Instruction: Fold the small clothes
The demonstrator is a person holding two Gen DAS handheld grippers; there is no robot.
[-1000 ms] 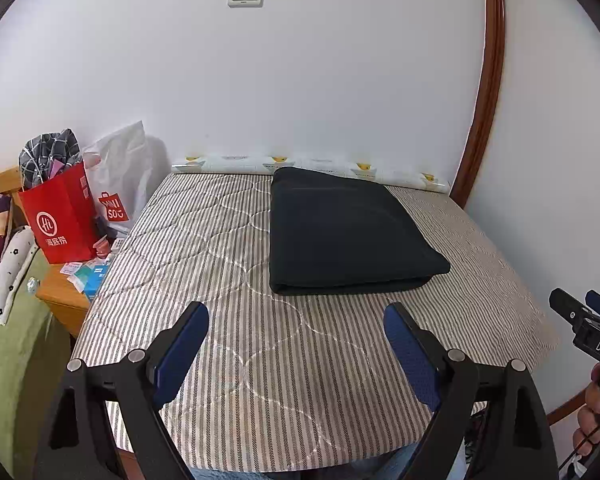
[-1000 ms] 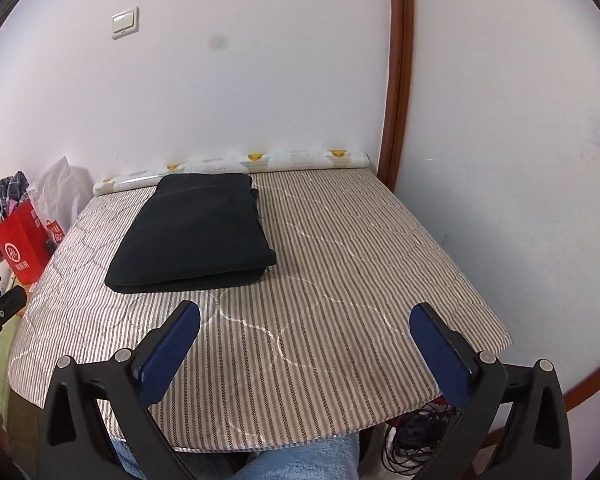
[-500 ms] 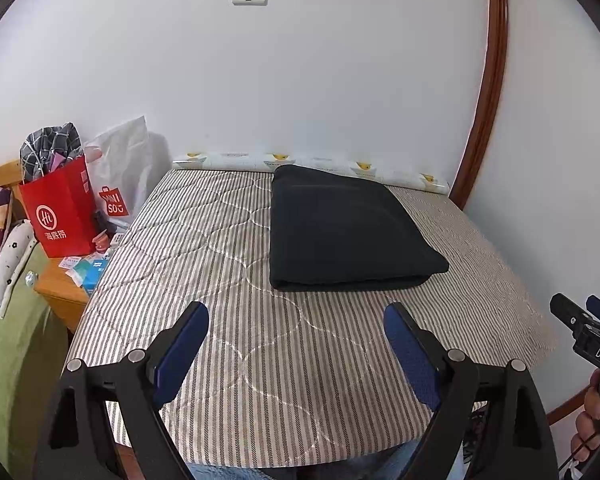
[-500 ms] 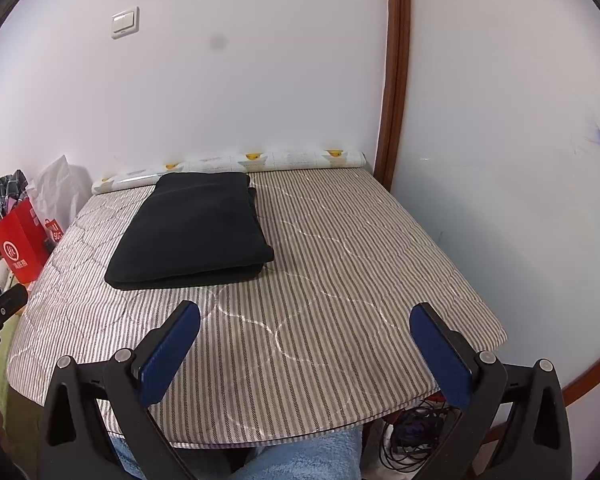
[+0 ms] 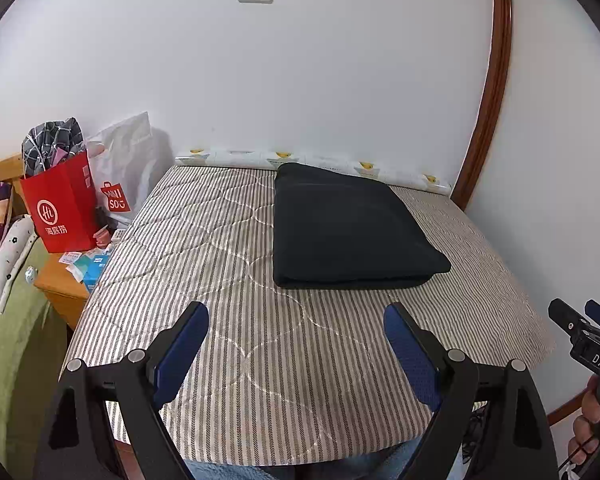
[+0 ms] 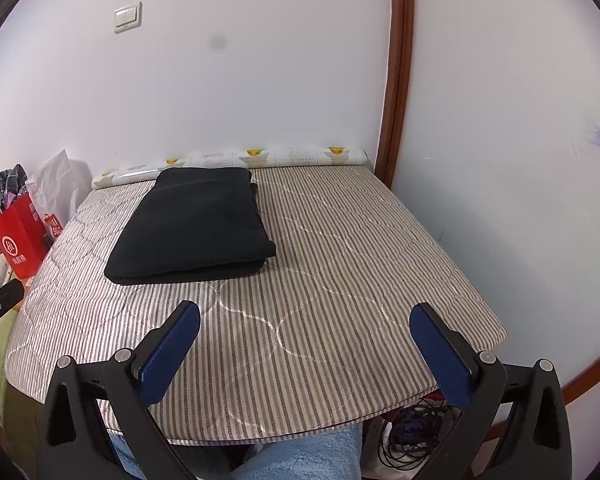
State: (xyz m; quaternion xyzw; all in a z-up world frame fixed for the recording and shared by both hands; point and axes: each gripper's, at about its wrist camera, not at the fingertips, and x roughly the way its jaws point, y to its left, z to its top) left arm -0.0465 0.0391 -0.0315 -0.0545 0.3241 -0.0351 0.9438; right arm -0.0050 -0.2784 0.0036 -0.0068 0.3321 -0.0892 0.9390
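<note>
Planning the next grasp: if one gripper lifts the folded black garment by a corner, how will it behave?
The folded black garment is layered cloth, so it would probably droop and unfold. On the striped quilted mattress, a push would likely bunch it rather than slide it.

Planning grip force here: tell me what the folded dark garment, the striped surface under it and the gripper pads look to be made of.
Folded dark garment: soft matte knit or fleece, judging by its rounded, thick fold edges; exact fibre unclear.
Striped surface: quilted woven cover, with stitched curved seams and slight puffing.
Pads of the left gripper: blue, textured, probably rubbery; right gripper looks alike.
</note>
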